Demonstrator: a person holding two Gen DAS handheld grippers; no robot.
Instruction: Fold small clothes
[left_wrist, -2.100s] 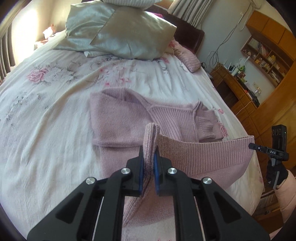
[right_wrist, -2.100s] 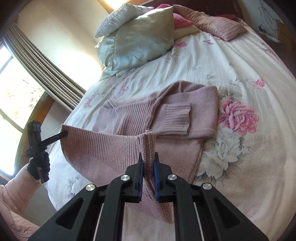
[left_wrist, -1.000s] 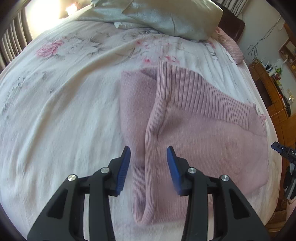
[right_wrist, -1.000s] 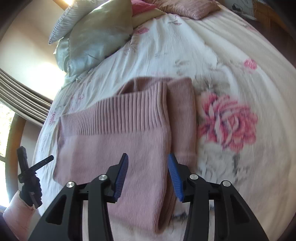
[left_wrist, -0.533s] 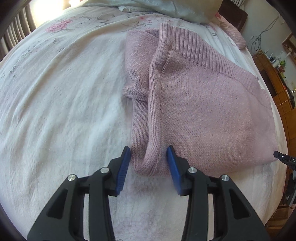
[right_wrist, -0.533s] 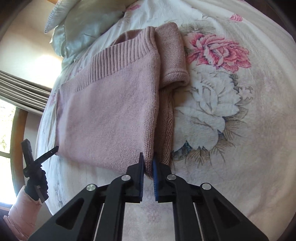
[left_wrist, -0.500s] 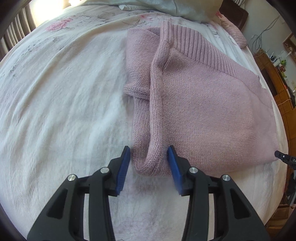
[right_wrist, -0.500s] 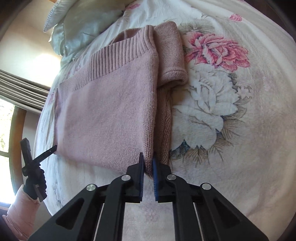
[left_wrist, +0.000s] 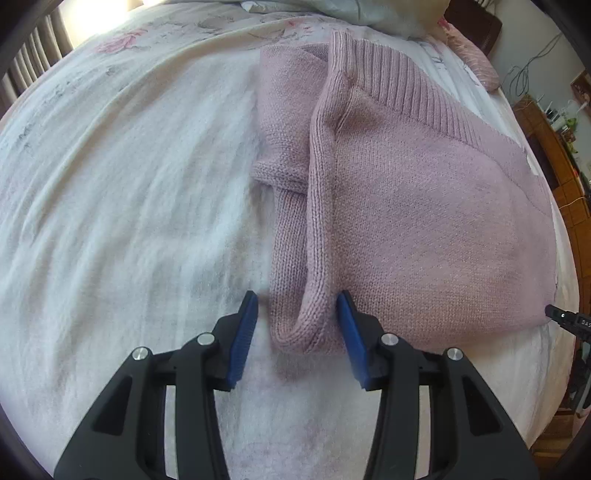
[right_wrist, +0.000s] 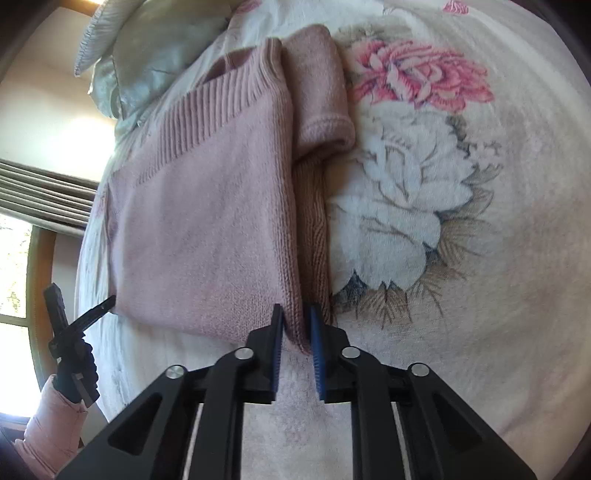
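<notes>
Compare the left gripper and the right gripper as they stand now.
The left gripper stands wide open around the sweater's folded corner; the right gripper has its pads nearly closed on the opposite corner, small gaps showing. Both sit at the sweater's near edge on the bedspread.

bedspread (right_wrist: 498, 229): white, pink rose print | pillows (right_wrist: 147, 62): pale green, at bed head | curtain (right_wrist: 44, 199): striped | shelving (left_wrist: 554, 147): wooden

The sweater (left_wrist: 424, 206) hides its folded-under sleeves; the pillow (right_wrist: 155, 48) is cut off.
</notes>
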